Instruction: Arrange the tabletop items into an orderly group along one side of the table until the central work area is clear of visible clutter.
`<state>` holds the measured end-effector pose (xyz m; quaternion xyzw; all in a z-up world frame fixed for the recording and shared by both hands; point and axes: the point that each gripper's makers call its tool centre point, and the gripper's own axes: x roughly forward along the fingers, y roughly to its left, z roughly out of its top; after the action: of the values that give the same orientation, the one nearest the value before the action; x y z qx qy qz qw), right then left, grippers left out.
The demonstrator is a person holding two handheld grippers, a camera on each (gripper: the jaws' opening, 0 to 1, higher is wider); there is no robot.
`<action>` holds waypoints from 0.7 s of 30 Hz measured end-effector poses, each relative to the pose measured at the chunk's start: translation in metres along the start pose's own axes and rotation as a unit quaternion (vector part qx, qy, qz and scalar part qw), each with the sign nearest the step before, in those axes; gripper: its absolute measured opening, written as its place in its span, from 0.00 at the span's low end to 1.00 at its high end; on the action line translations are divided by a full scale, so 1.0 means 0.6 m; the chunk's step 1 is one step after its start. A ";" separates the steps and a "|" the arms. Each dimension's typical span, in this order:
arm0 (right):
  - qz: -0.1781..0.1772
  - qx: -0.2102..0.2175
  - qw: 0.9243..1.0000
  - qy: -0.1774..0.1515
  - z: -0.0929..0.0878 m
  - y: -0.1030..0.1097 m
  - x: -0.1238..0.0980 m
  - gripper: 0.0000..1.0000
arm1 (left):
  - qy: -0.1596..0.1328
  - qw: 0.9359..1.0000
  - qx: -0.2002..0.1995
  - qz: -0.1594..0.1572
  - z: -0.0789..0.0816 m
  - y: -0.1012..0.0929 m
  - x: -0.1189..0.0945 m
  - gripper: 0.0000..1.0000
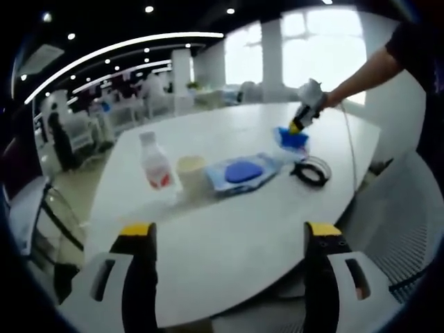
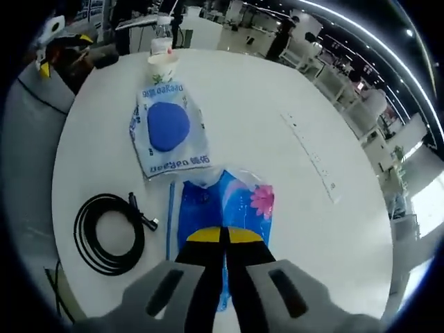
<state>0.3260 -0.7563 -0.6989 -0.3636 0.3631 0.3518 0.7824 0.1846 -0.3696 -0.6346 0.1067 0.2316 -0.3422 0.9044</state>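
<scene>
My right gripper (image 2: 223,236) is shut on the near end of a blue packet (image 2: 232,198) with a pink flower, which rests on the white table (image 2: 277,90). In the left gripper view the right gripper (image 1: 300,126) pinches the same blue packet (image 1: 291,139) at the table's far side. Beyond the packet lie a wipes pack (image 2: 168,128) with a blue round lid, a paper cup (image 2: 163,66) and a plastic bottle (image 2: 161,43). A coiled black cable (image 2: 111,232) lies left of the packet. My left gripper (image 1: 229,230) hangs open over the near table edge, holding nothing.
From the left gripper the bottle (image 1: 156,166), cup (image 1: 191,170), wipes pack (image 1: 243,172) and cable (image 1: 311,170) form a loose row across the table (image 1: 229,243). A grey chair (image 1: 402,229) stands at the right edge. A narrow seam (image 2: 312,156) crosses the tabletop. Office desks and people fill the background.
</scene>
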 end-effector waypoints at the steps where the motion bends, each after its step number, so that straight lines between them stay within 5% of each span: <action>1: 0.002 -0.005 1.000 0.000 0.000 0.001 0.001 0.00 | 0.000 1.000 0.000 0.000 0.001 0.000 0.000 0.84; 11: 0.030 -0.120 0.992 0.032 -0.014 0.017 0.026 0.00 | 0.000 1.000 0.002 0.005 0.001 0.003 -0.002 0.84; 21: 0.040 -0.220 0.973 0.054 -0.011 0.038 0.044 0.00 | 0.002 1.000 0.002 0.008 0.000 0.005 -0.001 0.83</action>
<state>0.3182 -0.7433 -0.7310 -0.5303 0.3324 0.4343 0.6478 0.1864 -0.3669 -0.6343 0.1113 0.2317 -0.3353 0.9063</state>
